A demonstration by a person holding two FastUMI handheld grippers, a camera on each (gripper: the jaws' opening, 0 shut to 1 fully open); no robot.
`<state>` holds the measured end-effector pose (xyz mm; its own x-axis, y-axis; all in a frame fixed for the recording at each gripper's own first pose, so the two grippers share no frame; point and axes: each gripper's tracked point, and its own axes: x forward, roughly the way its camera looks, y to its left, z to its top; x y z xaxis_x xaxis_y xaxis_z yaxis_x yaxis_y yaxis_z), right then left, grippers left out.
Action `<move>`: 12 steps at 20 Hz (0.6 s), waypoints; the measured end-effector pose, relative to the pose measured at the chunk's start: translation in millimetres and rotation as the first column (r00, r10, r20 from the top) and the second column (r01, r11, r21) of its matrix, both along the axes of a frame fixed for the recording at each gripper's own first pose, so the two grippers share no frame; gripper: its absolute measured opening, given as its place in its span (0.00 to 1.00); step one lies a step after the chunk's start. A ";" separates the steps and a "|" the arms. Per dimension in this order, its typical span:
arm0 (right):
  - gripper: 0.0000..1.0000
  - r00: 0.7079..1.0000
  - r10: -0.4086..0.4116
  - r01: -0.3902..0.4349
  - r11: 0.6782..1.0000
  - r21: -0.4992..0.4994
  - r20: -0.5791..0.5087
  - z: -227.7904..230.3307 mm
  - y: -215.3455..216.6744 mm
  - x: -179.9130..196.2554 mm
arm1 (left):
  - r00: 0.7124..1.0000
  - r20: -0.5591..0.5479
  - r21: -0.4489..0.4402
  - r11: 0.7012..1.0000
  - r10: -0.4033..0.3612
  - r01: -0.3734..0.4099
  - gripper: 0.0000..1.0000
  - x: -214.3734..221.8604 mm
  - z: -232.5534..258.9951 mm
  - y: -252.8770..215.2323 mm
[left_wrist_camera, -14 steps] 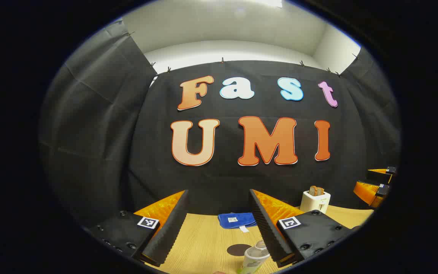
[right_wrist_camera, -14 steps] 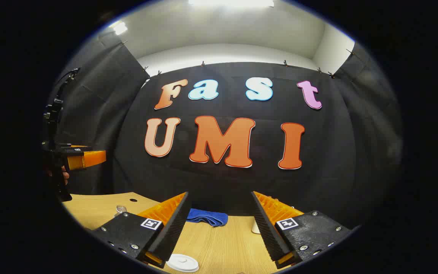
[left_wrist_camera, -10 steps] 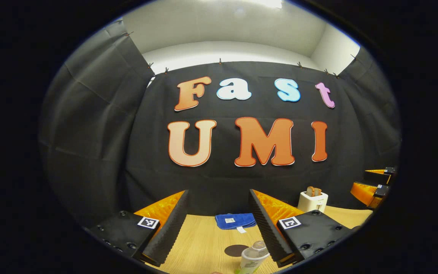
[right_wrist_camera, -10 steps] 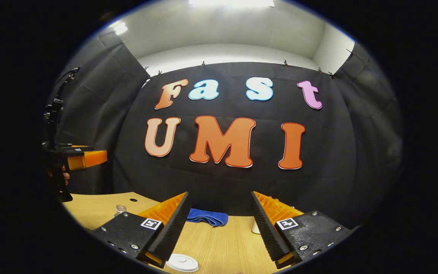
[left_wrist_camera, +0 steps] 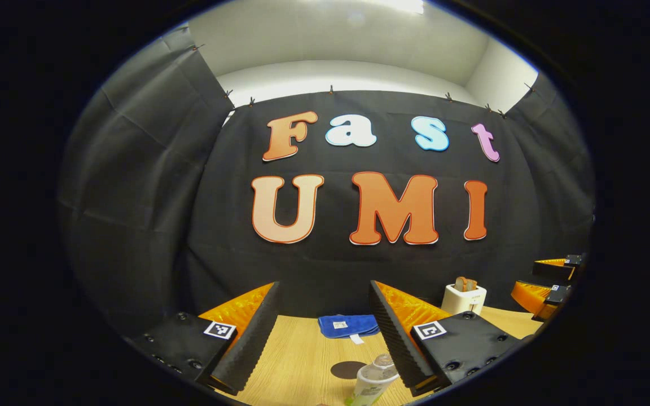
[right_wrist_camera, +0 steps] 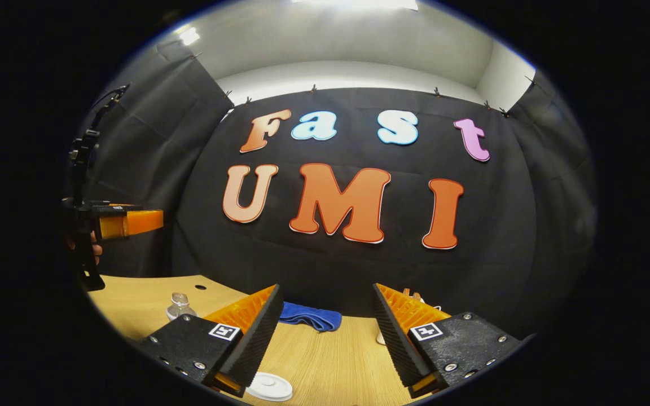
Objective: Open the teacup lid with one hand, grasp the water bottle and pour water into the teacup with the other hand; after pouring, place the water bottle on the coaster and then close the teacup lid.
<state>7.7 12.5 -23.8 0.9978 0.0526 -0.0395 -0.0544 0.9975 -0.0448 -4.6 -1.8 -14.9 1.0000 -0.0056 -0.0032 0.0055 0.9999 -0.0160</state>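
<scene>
Plainly, both tongs (left_wrist_camera: 323, 316) level, agape.

Our left gripper (left_wrist_camera: 323, 332) and right gripper (right_wrist_camera: 325, 332) have black blocks with silver screws and white square markers, ribbed wedge-shaped fingers, and a black cable (right_wrist_camera: 91, 135) rises from the left one.

A wooden table (left_wrist_camera: 302, 355) is carrying the non-task bits. A blue cloth (left_wrist_camera: 347, 325) w/ a small white tag is lying crumpled at the far edge, just below the booth's black wall; it's also showing in right gripper view (right_wrist_camera: 309, 316). A white toaster (left_wrist_camera: 465, 299) is standing to the cloth's right, near the wall, w/ a slice of bread (left_wrist_camera: 464, 283) sticking up out of its slot.
</scene>
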 end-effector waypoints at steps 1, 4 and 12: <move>0.94 1.000 0.004 -0.004 1.000 0.003 -0.010 -5.0 1.4 0.2 | 1.000 -0.007 0.008 1.000 0.003 -0.003 0.99 0.1 -3.7 1.4; 0.94 0.999 0.023 -0.022 0.999 0.028 -0.036 -16.0 5.6 1.1 | 1.000 -0.023 0.025 1.000 0.010 -0.009 0.99 -0.4 -10.9 0.9; 0.92 0.958 0.191 -0.160 0.975 0.155 -0.213 -99.3 50.7 3.0 | 0.997 -0.070 0.046 0.998 -0.037 0.040 0.99 -3.3 -44.5 -26.5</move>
<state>10.7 63.2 -123.1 0.9383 0.2465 -0.2425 -0.2224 0.9672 0.1225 -7.9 -28.2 -59.4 0.9964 -0.0426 -0.0737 0.0449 0.9985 0.0299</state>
